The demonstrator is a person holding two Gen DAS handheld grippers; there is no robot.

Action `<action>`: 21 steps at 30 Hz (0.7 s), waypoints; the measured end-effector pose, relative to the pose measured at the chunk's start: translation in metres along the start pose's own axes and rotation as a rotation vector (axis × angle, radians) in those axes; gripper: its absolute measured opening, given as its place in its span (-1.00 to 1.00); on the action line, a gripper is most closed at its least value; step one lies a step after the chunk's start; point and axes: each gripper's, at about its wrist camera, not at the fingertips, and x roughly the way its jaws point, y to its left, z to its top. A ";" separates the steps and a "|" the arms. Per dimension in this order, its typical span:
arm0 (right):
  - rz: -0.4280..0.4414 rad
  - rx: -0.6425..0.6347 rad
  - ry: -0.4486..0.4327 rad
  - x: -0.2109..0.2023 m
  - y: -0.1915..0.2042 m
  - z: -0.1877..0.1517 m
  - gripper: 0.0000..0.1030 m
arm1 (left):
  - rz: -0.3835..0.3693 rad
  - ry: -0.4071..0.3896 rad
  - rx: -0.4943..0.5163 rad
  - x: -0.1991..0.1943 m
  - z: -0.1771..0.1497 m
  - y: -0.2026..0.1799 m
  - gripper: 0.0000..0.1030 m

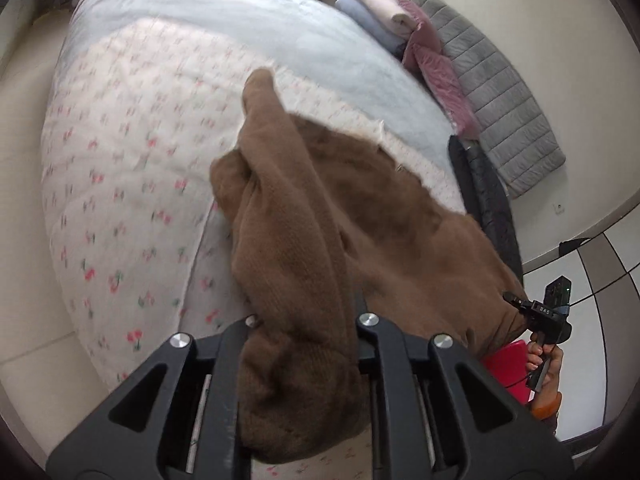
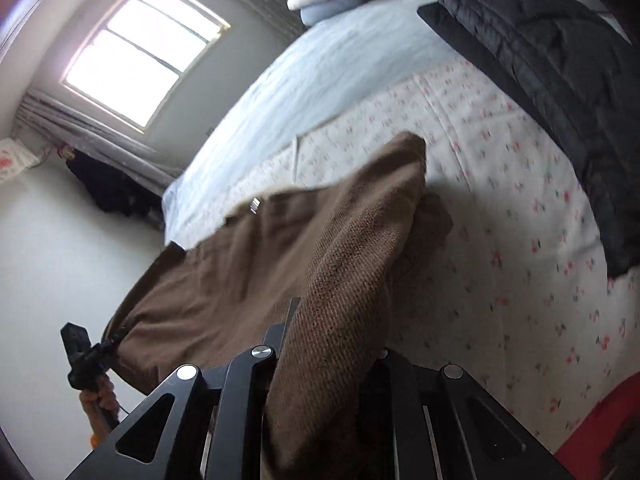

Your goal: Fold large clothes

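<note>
A large brown knitted garment hangs stretched between my two grippers above the bed; it also fills the middle of the right wrist view. My left gripper is shut on one bunched edge of it, the cloth draping over the jaws and hiding the fingertips. My right gripper is shut on the opposite edge, its tips also covered by cloth. The right gripper shows small in the left wrist view, pinching the garment. The left gripper shows in the right wrist view, pinching the other corner.
The bed has a floral quilt over a pale blue sheet. Folded clothes, a pink quilted piece, a grey quilted jacket and a dark padded jacket lie along its far side. A window is beyond.
</note>
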 end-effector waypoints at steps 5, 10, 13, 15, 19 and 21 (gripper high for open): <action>-0.088 0.038 0.073 0.034 -0.056 -0.040 -0.43 | 0.011 0.062 -0.073 0.034 -0.036 0.066 0.00; -0.296 -0.065 0.090 0.019 -0.057 -0.026 0.29 | 0.155 0.043 0.069 -0.001 -0.013 0.052 0.47; -0.358 -0.118 0.033 0.006 -0.037 -0.009 0.32 | 0.212 0.006 0.175 -0.007 0.007 0.029 0.47; -0.356 -0.124 0.015 0.015 -0.030 0.006 0.32 | 0.211 -0.005 0.220 0.003 0.027 0.013 0.47; -0.305 -0.112 -0.022 0.041 -0.015 0.038 0.32 | 0.246 -0.040 0.261 0.036 0.068 -0.007 0.47; -0.315 -0.108 -0.047 0.057 -0.010 0.057 0.32 | 0.252 -0.028 0.218 0.058 0.090 -0.005 0.42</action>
